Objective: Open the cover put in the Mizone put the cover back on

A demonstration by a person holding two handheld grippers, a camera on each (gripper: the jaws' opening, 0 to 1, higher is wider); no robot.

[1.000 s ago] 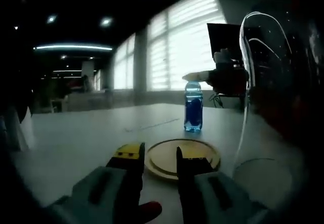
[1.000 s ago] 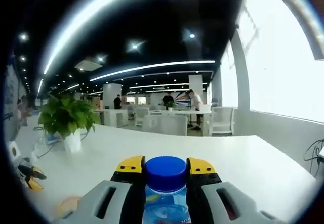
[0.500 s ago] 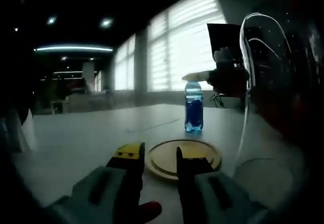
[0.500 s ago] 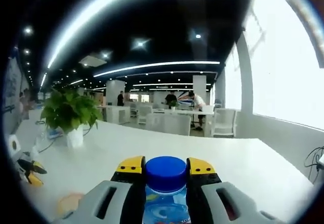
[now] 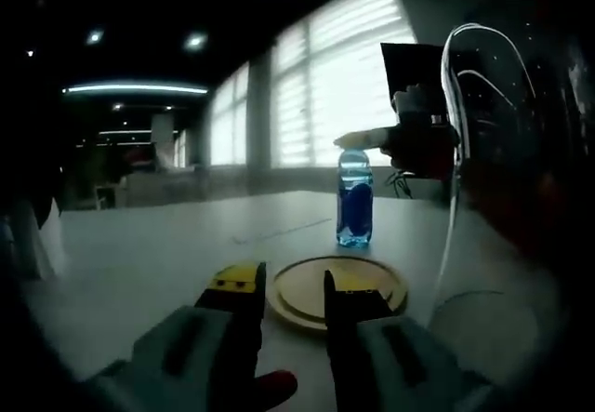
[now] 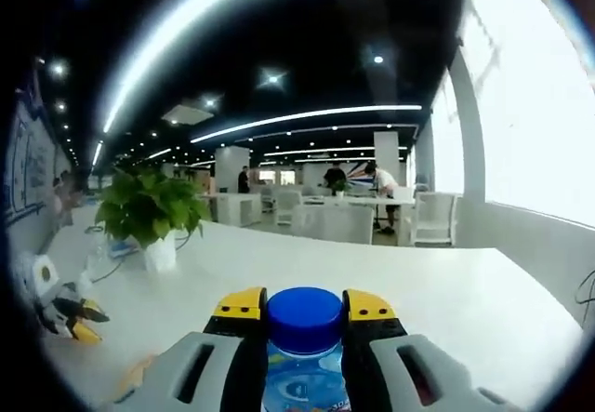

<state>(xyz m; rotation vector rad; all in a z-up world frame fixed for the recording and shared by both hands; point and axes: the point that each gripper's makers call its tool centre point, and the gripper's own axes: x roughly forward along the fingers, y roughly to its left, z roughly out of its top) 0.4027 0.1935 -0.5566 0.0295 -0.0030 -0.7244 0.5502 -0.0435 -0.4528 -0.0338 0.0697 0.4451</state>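
The Mizone bottle [image 5: 354, 203], blue with a blue cap [image 6: 305, 316], stands on the white table [image 5: 167, 254] beyond a round wooden cover [image 5: 358, 280] that lies flat. My right gripper [image 5: 409, 139] comes in from the right and is shut on the bottle's top; in the right gripper view its yellow-tipped jaws [image 6: 305, 302] clamp the cap on both sides. My left gripper [image 5: 284, 280] hovers low in front of the wooden cover, its jaws apart with nothing between them. A large clear container [image 5: 483, 198] stands close on the right, seen mostly by its bright outline.
A potted plant [image 6: 149, 215] stands on the table at the left. A yellow and black tool [image 6: 67, 317] lies near the left edge. Desks, chairs and people [image 6: 379, 184] fill the far room. Bright windows [image 5: 344, 86] lie behind the bottle.
The right gripper view has swung a little, so the plant and room have slid right. The bottle stays clamped and has barely shifted in the left gripper view. My left gripper is still.
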